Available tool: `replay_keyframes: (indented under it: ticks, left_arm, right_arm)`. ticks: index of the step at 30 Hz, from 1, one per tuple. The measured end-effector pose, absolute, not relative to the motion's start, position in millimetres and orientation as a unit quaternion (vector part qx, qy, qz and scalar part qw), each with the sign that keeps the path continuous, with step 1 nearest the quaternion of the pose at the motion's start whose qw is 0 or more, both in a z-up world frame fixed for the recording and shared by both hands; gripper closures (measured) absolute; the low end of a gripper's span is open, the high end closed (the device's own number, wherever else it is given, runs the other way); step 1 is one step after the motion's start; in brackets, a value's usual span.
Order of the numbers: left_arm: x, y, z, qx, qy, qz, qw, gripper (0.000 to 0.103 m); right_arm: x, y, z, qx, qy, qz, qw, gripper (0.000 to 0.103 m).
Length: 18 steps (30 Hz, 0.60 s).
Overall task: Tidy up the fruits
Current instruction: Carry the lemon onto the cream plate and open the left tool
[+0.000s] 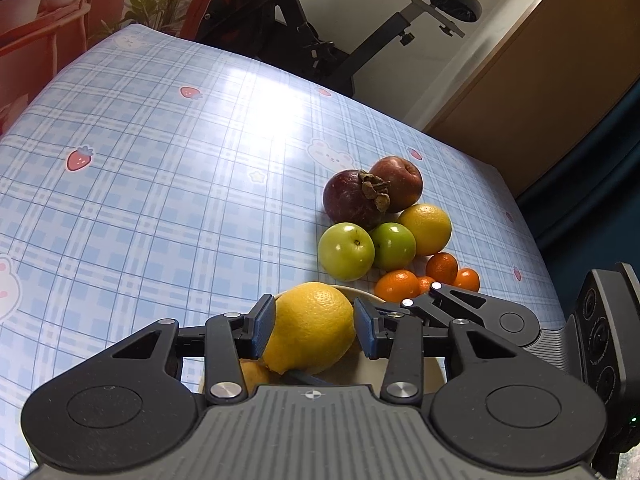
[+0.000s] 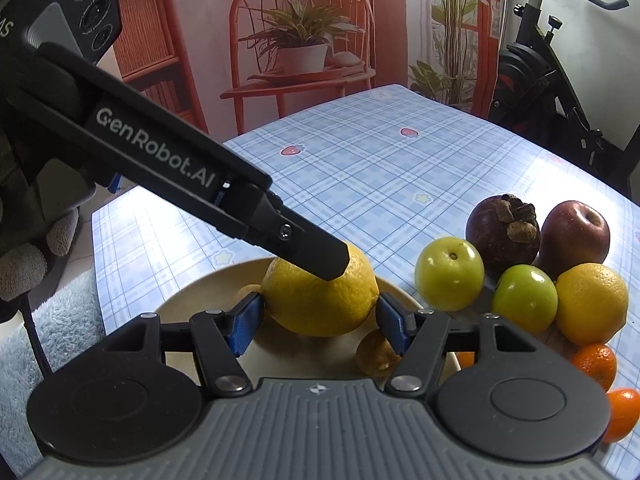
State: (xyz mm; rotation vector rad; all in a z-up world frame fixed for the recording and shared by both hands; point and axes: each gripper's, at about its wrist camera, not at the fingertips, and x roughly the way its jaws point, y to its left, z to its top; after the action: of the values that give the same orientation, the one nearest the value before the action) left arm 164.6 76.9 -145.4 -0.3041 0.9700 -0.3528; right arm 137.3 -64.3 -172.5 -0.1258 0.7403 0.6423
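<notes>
Plainly readable: "GenRobot.AI" in white along the black body of the left gripper (image 1: 315, 322), seen side-on from the right wrist view; more letters at that view's left edge, cut off and unreadable. Left gripper's blue pads pinching a lemon (image 1: 316, 340) from both sides, over a beige plate (image 2: 192, 300). Right gripper (image 2: 320, 314) partly spread, its blue pads flanking the same lemon at its near side; pressing or only beside, cannot tell. On the plate, just under the right gripper's right-hand pad, a small yellowish scrap (image 2: 376, 354), too hidden to name. Ahead and to the right of both tools, a tight cluster on the blue plaid tablecloth (image 1: 160, 160): two green apples (image 1: 346, 250), a dark purple mangosteen (image 1: 352, 200) with a dried calyx, a red apple (image 1: 398, 184) touching it from behind, a second yellow citrus (image 1: 426, 228), and several small mandarins (image 1: 396, 286) closest to the right gripper's tips. Strawberry and bunny prints scattered over the cloth.
</notes>
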Motion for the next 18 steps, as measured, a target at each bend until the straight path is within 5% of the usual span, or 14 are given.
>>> replay_keyframes:
  ticks: [18]
  left_arm:
    - [164,69,-129,-0.142,0.418,-0.133,0.887,0.058]
  right_arm:
    - [119,-95,-154,-0.015,0.314,0.288,0.905,0.040]
